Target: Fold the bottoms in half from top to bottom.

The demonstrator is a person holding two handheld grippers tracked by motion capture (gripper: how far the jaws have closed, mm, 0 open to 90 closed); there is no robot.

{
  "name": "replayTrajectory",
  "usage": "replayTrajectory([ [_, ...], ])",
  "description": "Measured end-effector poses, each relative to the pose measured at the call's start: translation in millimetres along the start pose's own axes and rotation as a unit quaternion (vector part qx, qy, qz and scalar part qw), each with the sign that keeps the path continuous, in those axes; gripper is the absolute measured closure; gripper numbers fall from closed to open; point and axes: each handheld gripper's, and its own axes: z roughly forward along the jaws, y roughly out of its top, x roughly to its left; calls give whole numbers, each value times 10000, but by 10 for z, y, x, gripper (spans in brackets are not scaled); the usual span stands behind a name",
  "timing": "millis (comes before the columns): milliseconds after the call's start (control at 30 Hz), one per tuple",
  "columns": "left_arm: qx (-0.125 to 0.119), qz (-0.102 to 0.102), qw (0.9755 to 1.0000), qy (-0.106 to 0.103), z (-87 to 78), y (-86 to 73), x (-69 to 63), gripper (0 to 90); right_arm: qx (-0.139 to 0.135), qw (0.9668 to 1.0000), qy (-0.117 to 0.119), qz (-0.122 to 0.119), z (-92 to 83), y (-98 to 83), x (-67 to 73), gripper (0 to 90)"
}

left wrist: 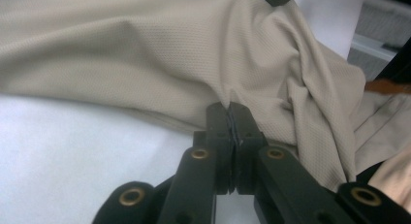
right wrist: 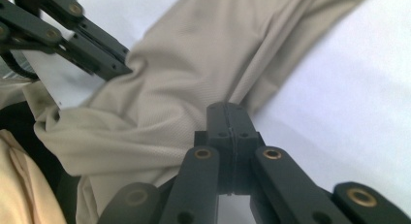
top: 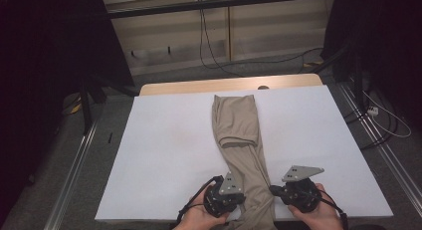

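With left gripper (left wrist: 228, 106) and right gripper (right wrist: 228, 107) both clamped on the trousers (top: 238, 140) edges, I should lift evenly, keeping the cloth taut.

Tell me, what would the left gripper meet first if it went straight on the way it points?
The left gripper is shut on the edge of the beige knit cloth, so it would push into more of that cloth; beyond it probably comes the right gripper.

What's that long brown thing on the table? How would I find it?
Look at the white table. Down its middle, from the far edge to the near one, lies a beige cloth, folded over at the far end. It is the one soft, tan thing there.
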Motion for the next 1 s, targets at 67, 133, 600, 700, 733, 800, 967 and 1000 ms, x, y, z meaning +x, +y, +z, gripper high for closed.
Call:
replayTrajectory([
  [67, 13, -96, 10000, -3, -38, -25, -12, 898, 46, 10000, -16, 56, -1, -24, -21, 900],
  [133, 12, -117, 9999, -4, -112, -62, -35, 898, 76, 9999, -68, -7, -15, -29, -10, 900],
  [600, -383, -588, 9975, -24, -408, -158, 181, 766, -33, 9999, 34, -98, -4, 54, -27, 824],
  [700, -493, -467, 9974, 261, -325, -47, 301, 708, -255, 9996, -84, -43, 158, 284, -174, 831],
  [733, -475, -463, 9976, 181, -274, -20, 327, 693, -295, 9994, -159, -81, 240, 374, -225, 831],
  [800, -375, -295, 9988, 110, -178, 7, 304, 661, -355, 9988, -339, -19, 401, 545, -334, 824],
  [967, 65, -28, 9997, 215, -96, -56, 187, 892, -231, 9993, -238, 179, 715, 732, -500, 751],
  [1000, 29, -122, 9996, 238, -104, -50, 186, 900, -133, 9995, -230, 185, 756, 717, -490, 726],
])
